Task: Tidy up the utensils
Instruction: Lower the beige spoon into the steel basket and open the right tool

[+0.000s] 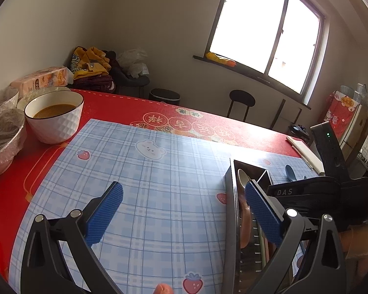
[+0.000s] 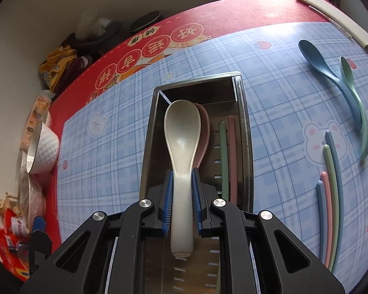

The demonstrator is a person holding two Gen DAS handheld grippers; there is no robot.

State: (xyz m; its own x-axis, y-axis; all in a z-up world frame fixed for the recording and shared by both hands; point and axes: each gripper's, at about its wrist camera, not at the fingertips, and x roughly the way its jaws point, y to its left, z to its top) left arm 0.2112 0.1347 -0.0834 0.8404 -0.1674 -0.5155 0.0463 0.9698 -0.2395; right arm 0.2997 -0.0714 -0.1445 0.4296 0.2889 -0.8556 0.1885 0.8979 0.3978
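My right gripper (image 2: pixel 181 183) is shut on the handle of a cream spoon (image 2: pixel 182 132), holding it over the steel utensil box (image 2: pixel 148 127). Under it in the box lies a pink spoon (image 2: pixel 204 132); a green and a pink chopstick (image 2: pixel 223 156) lie in the right part. On the blue checked mat (image 2: pixel 105 161) to the right rest a blue spoon (image 2: pixel 319 63), a green spoon (image 2: pixel 355 103) and several coloured chopsticks (image 2: pixel 331 196). My left gripper (image 1: pixel 184 194) hangs open over the mat, its right finger (image 1: pixel 262 213) in front of the box (image 1: pixel 230 196).
A white bowl (image 1: pixel 55 117) of brown liquid and wrapped bowls (image 1: pixel 2 137) stand at the mat's left on the red tablecloth (image 1: pixel 105 105). A cream chopstick case (image 2: pixel 336 19) lies at the far right edge. The right gripper's black body (image 1: pixel 326 191) sits just right of the box.
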